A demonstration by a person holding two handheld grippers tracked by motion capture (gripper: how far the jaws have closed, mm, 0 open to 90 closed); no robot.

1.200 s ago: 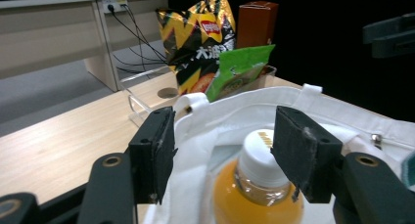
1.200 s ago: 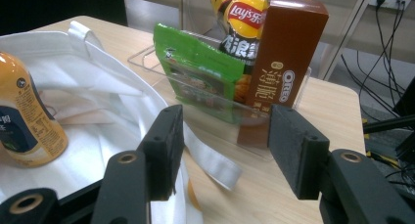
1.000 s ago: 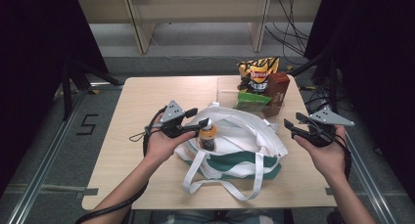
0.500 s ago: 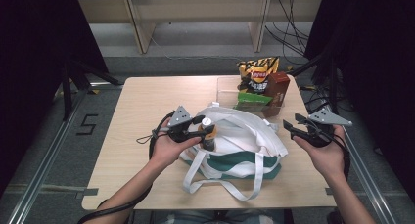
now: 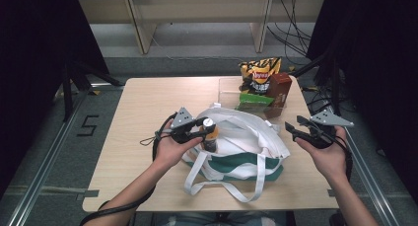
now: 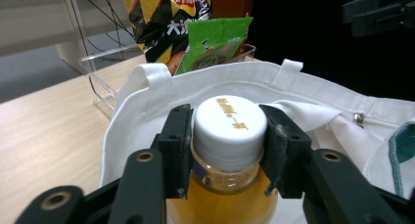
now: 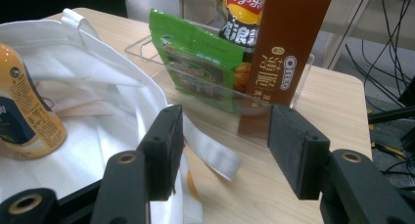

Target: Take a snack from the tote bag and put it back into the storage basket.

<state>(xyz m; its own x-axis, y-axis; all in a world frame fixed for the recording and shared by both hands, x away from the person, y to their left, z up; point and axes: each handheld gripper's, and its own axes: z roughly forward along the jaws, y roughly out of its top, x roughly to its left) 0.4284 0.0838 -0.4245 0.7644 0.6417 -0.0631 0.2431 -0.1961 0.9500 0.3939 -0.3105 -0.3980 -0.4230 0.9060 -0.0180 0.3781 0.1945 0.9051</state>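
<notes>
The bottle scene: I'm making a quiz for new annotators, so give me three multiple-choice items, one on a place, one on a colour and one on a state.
1. Where does the bottle stand?
A. On the white tote bag
B. In the clear bin
C. On the floor

2. What colour is the bottle's cap?
A. Red
B. White
C. Black

3. How does the right gripper stand?
A. Shut on the brown box
B. Shut on a bag strap
C. Open, holding nothing

Key: 1 A, the high view shows it upright on the bag; 2 B, the left gripper view shows a white cap between the left gripper's jaws; 3 C, its jaws stand apart with nothing between them.
</notes>
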